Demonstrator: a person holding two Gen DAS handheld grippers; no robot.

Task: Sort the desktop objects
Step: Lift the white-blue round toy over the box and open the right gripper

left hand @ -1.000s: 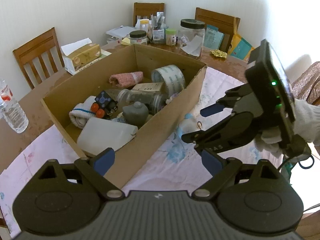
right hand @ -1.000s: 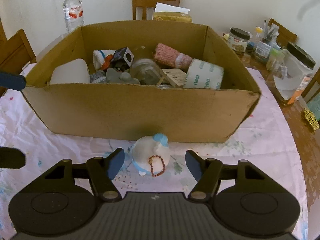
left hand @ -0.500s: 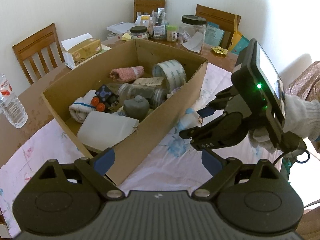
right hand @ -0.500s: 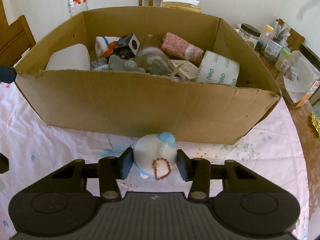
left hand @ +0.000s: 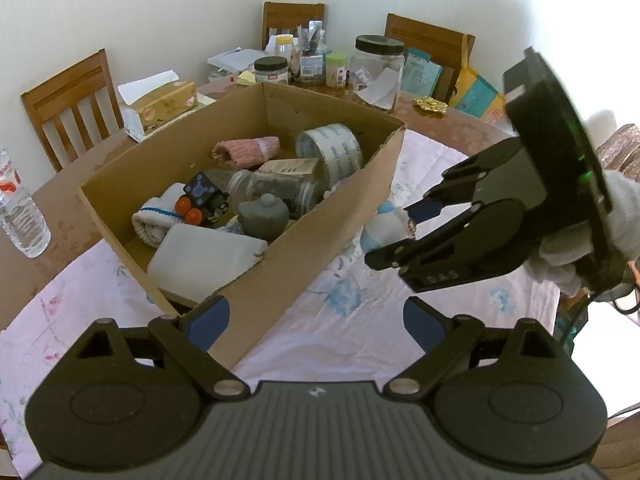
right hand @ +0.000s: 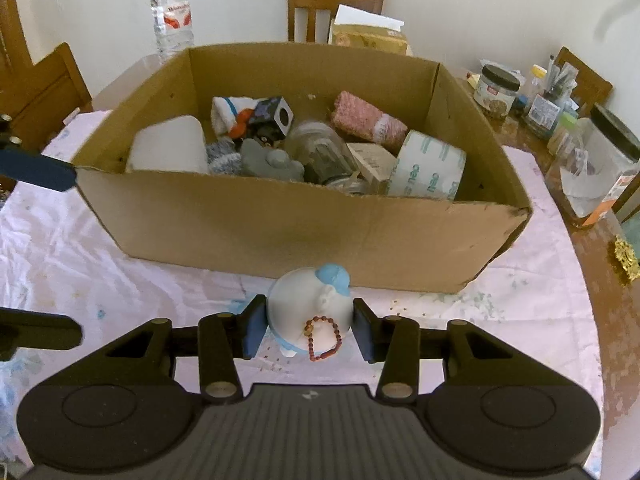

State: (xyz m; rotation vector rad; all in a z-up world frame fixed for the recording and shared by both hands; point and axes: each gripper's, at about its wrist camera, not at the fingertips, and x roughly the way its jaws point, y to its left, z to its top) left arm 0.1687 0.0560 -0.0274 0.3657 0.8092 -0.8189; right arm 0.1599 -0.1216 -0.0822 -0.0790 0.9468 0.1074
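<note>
My right gripper (right hand: 310, 328) is shut on a white round toy figure with a blue cap and a brown bead loop (right hand: 310, 308), held just in front of the cardboard box (right hand: 304, 232) and above the cloth. In the left wrist view the toy (left hand: 384, 226) shows between the right gripper's fingers (left hand: 426, 210) beside the box's near wall (left hand: 320, 248). The box holds several items: a tape roll (right hand: 426, 170), a pink cloth roll (right hand: 368, 122), a grey lump (right hand: 268, 158), a white container (right hand: 168, 150). My left gripper (left hand: 316, 318) is open and empty, hovering off the box's corner.
A water bottle (right hand: 172, 12) and a tissue box (right hand: 370, 34) stand behind the cardboard box. Jars and bottles (right hand: 552, 108) crowd the table's far right. Wooden chairs (left hand: 72, 104) ring the table. A floral cloth (right hand: 60, 248) covers the table.
My right gripper closed on the white toy and lifted it off the cloth, up toward the box's rim. The left gripper stayed open and drew slightly back.
</note>
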